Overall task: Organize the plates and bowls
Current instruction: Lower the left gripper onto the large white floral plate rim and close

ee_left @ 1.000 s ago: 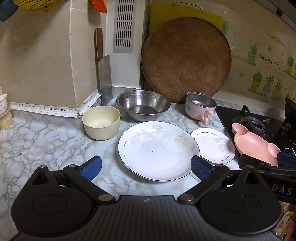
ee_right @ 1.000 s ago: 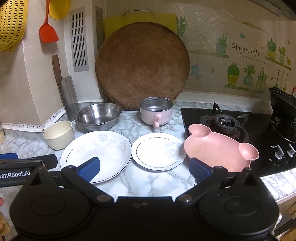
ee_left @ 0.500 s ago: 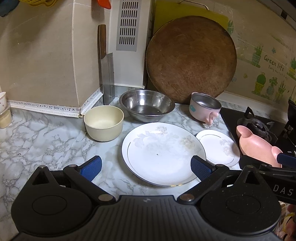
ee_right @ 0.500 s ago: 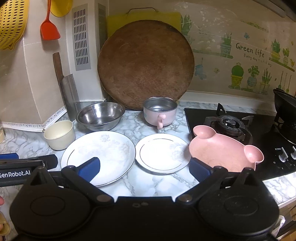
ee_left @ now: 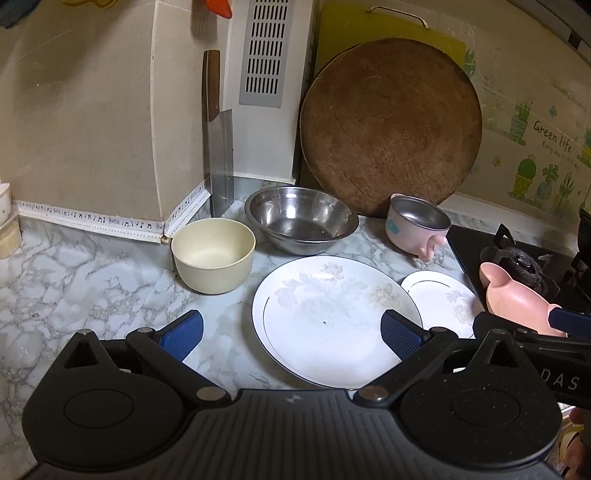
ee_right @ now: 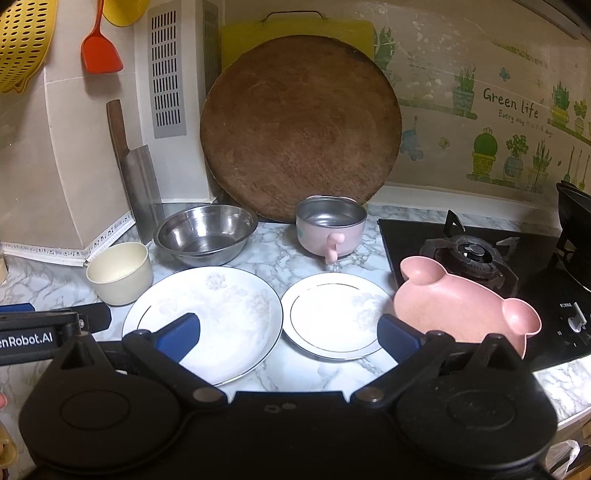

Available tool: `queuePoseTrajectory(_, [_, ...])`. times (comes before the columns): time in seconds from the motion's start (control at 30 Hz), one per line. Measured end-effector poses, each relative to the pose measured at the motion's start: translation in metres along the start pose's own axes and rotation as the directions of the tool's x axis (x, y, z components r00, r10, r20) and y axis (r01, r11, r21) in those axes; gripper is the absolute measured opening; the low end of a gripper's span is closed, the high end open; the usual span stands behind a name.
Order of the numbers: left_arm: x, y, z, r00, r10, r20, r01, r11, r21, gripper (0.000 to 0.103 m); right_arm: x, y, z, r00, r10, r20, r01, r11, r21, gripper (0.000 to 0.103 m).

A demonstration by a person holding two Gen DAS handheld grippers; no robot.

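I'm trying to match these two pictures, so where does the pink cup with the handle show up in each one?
Left wrist view: the pink cup sits right of centre, behind the small plate.
Right wrist view: the pink cup sits at centre, behind the small plate.
Shared landmark: the round wooden board leaning on the wall just behind it.

A large round brown wooden chopping board (ee_right: 300, 127) leans upright against the wall, with a yellow plastic cutting board (ee_right: 295, 31) standing behind it. A steel cleaver with a wooden handle (ee_right: 133, 173) stands propped in the corner beside a grey slotted vent panel (ee_right: 167, 74). On the wall hang an orange spatula (ee_right: 99, 48) and a yellow perforated colander (ee_right: 22, 44), while a black gas hob (ee_right: 476, 251) sits at the right of the grey marble-patterned countertop (ee_right: 280, 254).
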State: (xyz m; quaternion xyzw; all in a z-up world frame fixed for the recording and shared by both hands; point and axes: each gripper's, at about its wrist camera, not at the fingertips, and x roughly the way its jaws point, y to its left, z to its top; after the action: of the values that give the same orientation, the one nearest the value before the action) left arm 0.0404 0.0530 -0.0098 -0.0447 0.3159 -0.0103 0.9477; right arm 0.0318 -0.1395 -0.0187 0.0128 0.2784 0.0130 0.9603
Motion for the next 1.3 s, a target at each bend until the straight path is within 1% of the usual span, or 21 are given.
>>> queuePoseTrajectory(0.2, [0.004,0.004,0.001,1.0,-0.009,-0.014,0.009,1.0,-0.009,0.103,0.0,0.001,0.002,1.0,-0.001,0.012,0.001,1.0,0.003,0.103])
queuePoseTrajectory(0.47, [0.016,0.017,0.0,0.999,0.019,-0.034,-0.02,1.0,-0.021,0.103,0.011,0.004,0.002,1.0,0.008,-0.005,-0.008,1.0,0.005,0.103])
queuePoseTrajectory(0.63, [0.041,0.037,-0.001,0.995,0.048,-0.082,-0.051,0.998,-0.032,0.103,0.027,-0.001,0.004,0.999,0.04,-0.019,-0.039,0.999,0.016,0.103])
queuePoseTrajectory(0.73, [0.065,0.048,-0.005,0.99,0.068,-0.125,-0.072,0.997,-0.03,0.103,0.043,-0.01,0.002,0.997,0.048,-0.058,-0.046,0.998,0.031,0.103])
queuePoseTrajectory(0.8, [0.082,0.055,-0.007,0.986,0.057,-0.158,-0.064,0.997,-0.043,0.103,0.058,-0.016,-0.001,0.993,0.055,-0.104,-0.05,0.998,0.048,0.102])
queuePoseTrajectory(0.83, [0.089,0.058,-0.008,0.983,0.051,-0.175,-0.061,0.997,-0.051,0.103,0.065,-0.018,-0.004,0.99,0.059,-0.128,-0.052,0.997,0.061,0.099])
queuePoseTrajectory(0.93, [0.107,0.061,-0.01,0.977,0.04,-0.208,-0.053,0.997,-0.059,0.103,0.085,-0.021,-0.011,0.978,0.085,-0.193,-0.068,0.994,0.091,0.094])
queuePoseTrajectory(1.03, [0.121,0.059,-0.009,0.974,0.044,-0.22,-0.056,0.997,-0.05,0.102,0.101,-0.014,-0.016,0.969,0.094,-0.227,-0.079,0.994,0.075,0.089])
queuePoseTrajectory(1.07, [0.126,0.059,-0.009,0.973,0.04,-0.228,-0.053,0.997,-0.053,0.102,0.106,-0.013,-0.017,0.966,0.105,-0.236,-0.087,0.993,0.082,0.085])
queuePoseTrajectory(1.13, [0.133,0.059,-0.007,0.971,0.031,-0.239,-0.048,0.997,-0.065,0.102,0.117,-0.013,-0.016,0.959,0.111,-0.26,-0.087,0.991,0.103,0.082])
queuePoseTrajectory(1.2, [0.14,0.058,-0.006,0.97,0.018,-0.244,-0.037,0.997,-0.073,0.096,0.126,-0.015,-0.015,0.95,0.133,-0.282,-0.098,0.986,0.137,0.08])
queuePoseTrajectory(1.27, [0.147,0.057,-0.004,0.966,0.012,-0.259,-0.033,0.997,-0.075,0.092,0.132,-0.015,-0.014,0.94,0.169,-0.298,-0.122,0.978,0.169,0.076])
queuePoseTrajectory(1.3, [0.15,0.056,-0.003,0.965,0.01,-0.263,-0.031,0.997,-0.077,0.088,0.135,-0.014,-0.014,0.936,0.176,-0.306,-0.125,0.976,0.179,0.074])
